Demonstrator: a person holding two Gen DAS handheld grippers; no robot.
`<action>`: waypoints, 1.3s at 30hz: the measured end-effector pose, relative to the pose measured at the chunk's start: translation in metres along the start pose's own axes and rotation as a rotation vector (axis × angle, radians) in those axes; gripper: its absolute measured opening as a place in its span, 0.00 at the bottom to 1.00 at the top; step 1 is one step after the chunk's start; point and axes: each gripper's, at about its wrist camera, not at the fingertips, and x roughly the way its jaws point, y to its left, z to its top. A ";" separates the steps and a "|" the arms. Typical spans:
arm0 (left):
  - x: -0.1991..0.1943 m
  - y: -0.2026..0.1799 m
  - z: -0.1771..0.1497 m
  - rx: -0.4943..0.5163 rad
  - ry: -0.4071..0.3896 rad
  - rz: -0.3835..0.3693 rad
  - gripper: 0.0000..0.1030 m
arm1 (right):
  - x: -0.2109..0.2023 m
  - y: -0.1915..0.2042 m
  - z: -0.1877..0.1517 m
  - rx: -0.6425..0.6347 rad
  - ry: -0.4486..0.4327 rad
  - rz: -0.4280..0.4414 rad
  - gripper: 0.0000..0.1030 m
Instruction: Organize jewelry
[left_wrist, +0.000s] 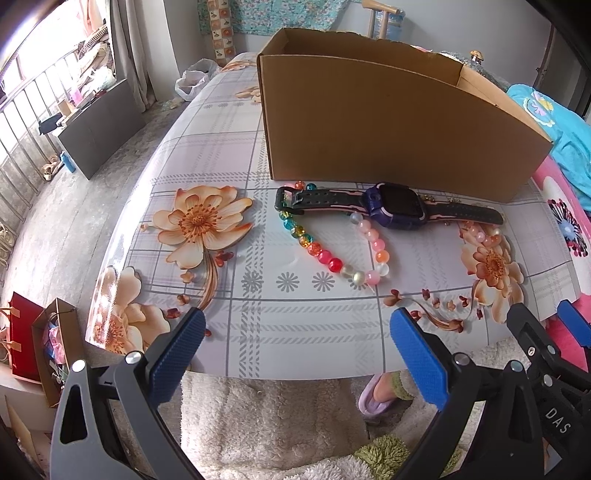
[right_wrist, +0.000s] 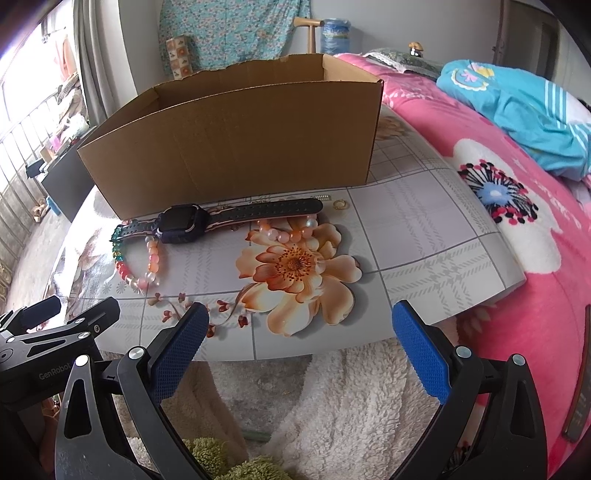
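We hold both claws back at the near edge of the desk (left_wrist: 229, 155), the left claw (left_wrist: 295, 354) and right claw (right_wrist: 301, 350) each spread wide and gripping nothing, ready to pick. The jewelry lies in a row just before the cardboard box (left_wrist: 388, 122), probably its destination: a smartwatch (left_wrist: 393, 206) lying across a colourful bead bracelet (left_wrist: 332, 258), a pink bead bracelet (right_wrist: 291, 230) beside it, and a small gold ring (right_wrist: 340, 204) near the strap's end.

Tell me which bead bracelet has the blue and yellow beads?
The bigger bracelet left of the watch; the small bracelet has only pink and orange beads.
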 end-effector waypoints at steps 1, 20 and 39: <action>0.000 0.000 0.000 0.000 0.000 0.002 0.95 | 0.000 0.000 0.000 0.001 0.001 0.000 0.93; 0.007 -0.010 0.000 0.016 0.007 0.035 0.95 | 0.006 -0.003 0.002 0.012 0.011 0.012 0.93; 0.017 0.013 0.009 0.000 -0.003 0.063 0.95 | 0.014 0.003 0.011 -0.068 -0.044 0.093 0.93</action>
